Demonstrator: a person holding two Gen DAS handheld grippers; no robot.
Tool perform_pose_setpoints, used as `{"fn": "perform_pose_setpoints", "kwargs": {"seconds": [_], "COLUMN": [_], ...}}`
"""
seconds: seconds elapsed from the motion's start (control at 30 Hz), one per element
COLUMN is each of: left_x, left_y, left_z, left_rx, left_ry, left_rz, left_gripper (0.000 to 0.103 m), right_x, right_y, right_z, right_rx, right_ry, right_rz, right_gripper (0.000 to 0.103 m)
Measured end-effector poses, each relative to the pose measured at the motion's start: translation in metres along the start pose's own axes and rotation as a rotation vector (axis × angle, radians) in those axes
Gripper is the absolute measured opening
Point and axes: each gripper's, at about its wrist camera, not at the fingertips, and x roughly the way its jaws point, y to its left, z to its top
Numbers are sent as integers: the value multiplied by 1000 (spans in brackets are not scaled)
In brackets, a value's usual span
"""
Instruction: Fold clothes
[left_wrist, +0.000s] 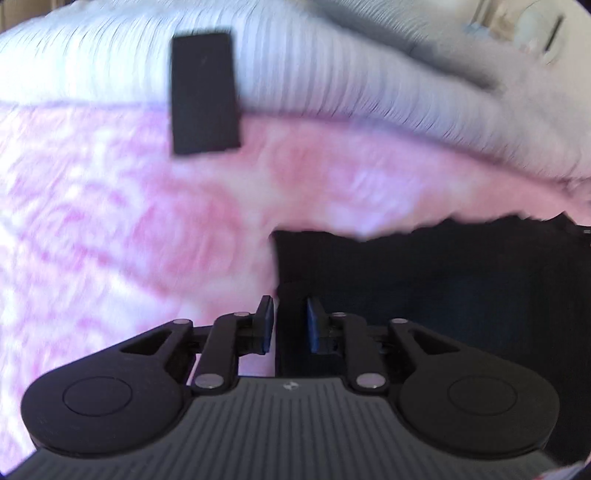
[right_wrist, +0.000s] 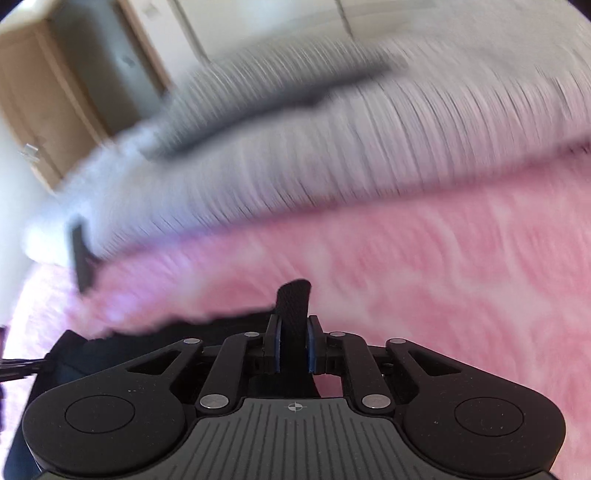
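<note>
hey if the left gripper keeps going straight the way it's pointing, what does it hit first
Most likely the dark garment: the left gripper points at its left edge, right where the pink patterned bedspread begins. Blur hides depth, so the bedspread could come first.

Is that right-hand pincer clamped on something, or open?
Clamped: the right gripper has its blue pads pressed on a fold of black fabric sticking up between them.

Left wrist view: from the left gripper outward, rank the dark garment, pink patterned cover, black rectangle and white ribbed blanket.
1. Dark garment, right, reaching between the left gripper fingers.
2. Pink patterned cover, left and ahead.
3. Black rectangle, over the pink-white border.
4. White ribbed blanket, top.
</note>
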Motion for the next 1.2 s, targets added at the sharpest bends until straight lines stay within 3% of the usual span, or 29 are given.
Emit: {"fn": "perform_pose_setpoints", "kwargs": {"seconds": [0.03, 0.07, 0.13, 0.2, 0.27, 0.37, 0.43, 0.5, 0.6, 0.67, 0.7, 0.73, 0.8, 0.87, 0.93, 0.97, 1.03, 1.2], "left_x": [-9, -20, -46, -78, -117, -167, -183, -184, -156, -137, -128, -122, -114, -112, -116, -122, -136, -209], "left_y": [5, 10, 15, 11, -7, -57, -89, -109, -121, -120, -119, -117, -115, -117, -116, -115, -120, -163], "left_z": [-6, -12, -24, -39, -59, -103, -146, -188, -235, -243, -243, -238, -230, -229, -226, -224, -222, -248], "left_rx": [-10, -16, 12, 110, 315, 711, 979, 1178, 1389, 1431, 1433, 1419, 1398, 1416, 1386, 1361, 1332, 1327], "left_ry": [-9, -14, -23, -38, -71, -97, -96, -74, -43, -62, -72, -74, -65, -66, -60, -59, -57, -35], "left_rz": [3, 15, 57, 89, 99, 33, -22, -60, 49, 137, 177, 199, 210, 217, 213, 213, 204, 97], "left_gripper": [17, 20, 23, 26, 32, 47, 54, 60, 57, 53, 35, 30, 26, 22, 17, 14, 11, 9], "right_x": [-7, -19, -45, -72, -102, -142, -163, -173, -166, -152, -144, -136, -119, -102, -94, -95, -105, -172], "right_y": [3, 5, 7, 16, 34, 75, 102, 120, 129, 129, 127, 124, 118, 111, 107, 107, 105, 88], "right_z": [-6, -11, -20, -30, -48, -94, -136, -182, -246, -276, -287, -294, -299, -298, -297, -293, -283, -269], "right_rx": [-33, -63, -109, -151, -239, -483, -673, -862, -1133, -1290, -1362, -1421, -1459, -1449, -1447, -1437, -1403, -1401], "right_ry": [-18, -36, -56, -47, -32, 17, 69, 131, 190, 186, 168, 140, 112, 135, 161, 184, 192, 164], "right_rz": [-47, -76, -104, -96, -47, 11, 33, 31, -41, -122, -162, -204, -275, -292, -254, -233, -219, -205], "right_gripper": [55, 78, 82, 82, 82, 82, 82, 82, 82, 82, 82, 81, 81, 81, 42, 28, 21, 19]}}
